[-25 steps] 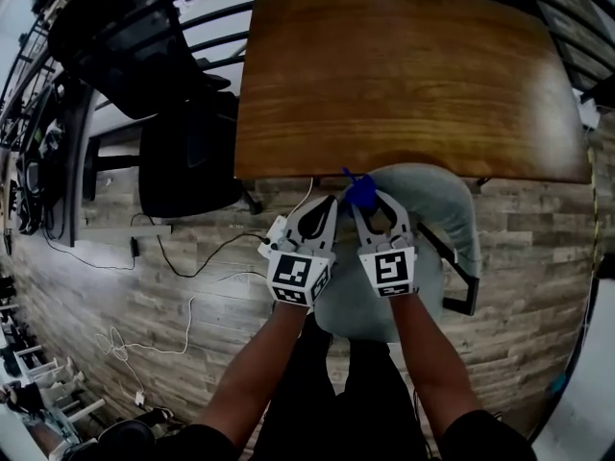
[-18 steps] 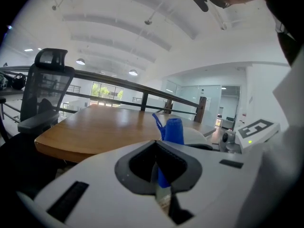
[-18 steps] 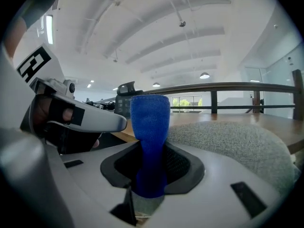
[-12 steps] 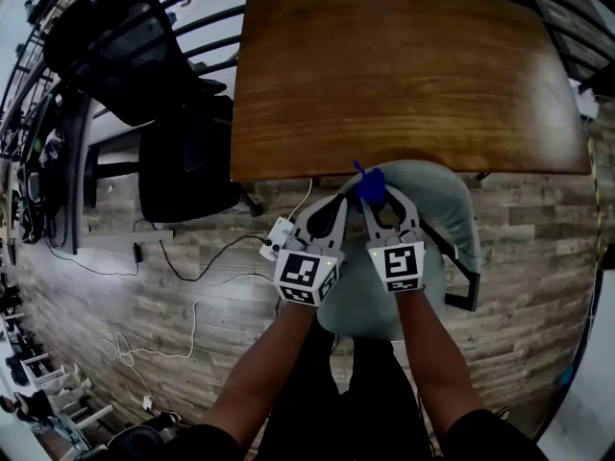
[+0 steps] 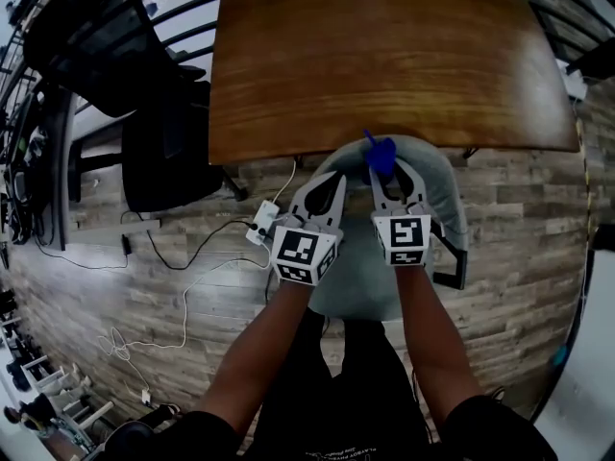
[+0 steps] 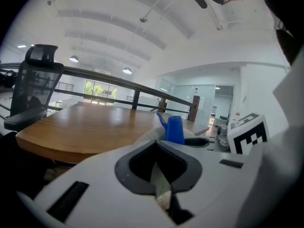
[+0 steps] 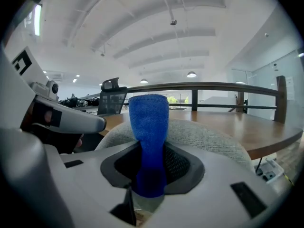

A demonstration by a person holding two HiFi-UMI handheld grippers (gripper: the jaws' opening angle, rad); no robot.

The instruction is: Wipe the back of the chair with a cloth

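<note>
The grey upholstered chair (image 5: 444, 200) stands tucked against the table edge, its rounded back (image 7: 209, 137) just beyond both grippers. My right gripper (image 5: 389, 179) is shut on a blue cloth (image 5: 381, 155), which sticks up from the jaws (image 7: 149, 127) over the top of the chair back. My left gripper (image 5: 325, 192) hovers beside it on the left, jaws closed together and holding nothing. In the left gripper view the blue cloth (image 6: 175, 129) and the chair back (image 6: 147, 137) show past the jaw tips.
A wooden table (image 5: 384, 56) lies directly behind the chair. Two black office chairs (image 5: 106, 36) (image 5: 168, 152) stand at the left. A white power strip (image 5: 261, 227) with cables lies on the plank floor. A dark railing (image 7: 213, 87) runs beyond the table.
Both grippers have moved forward toward the table, carrying the blue cloth up to the top of the chair back. Neither gripper's grip has changed.
</note>
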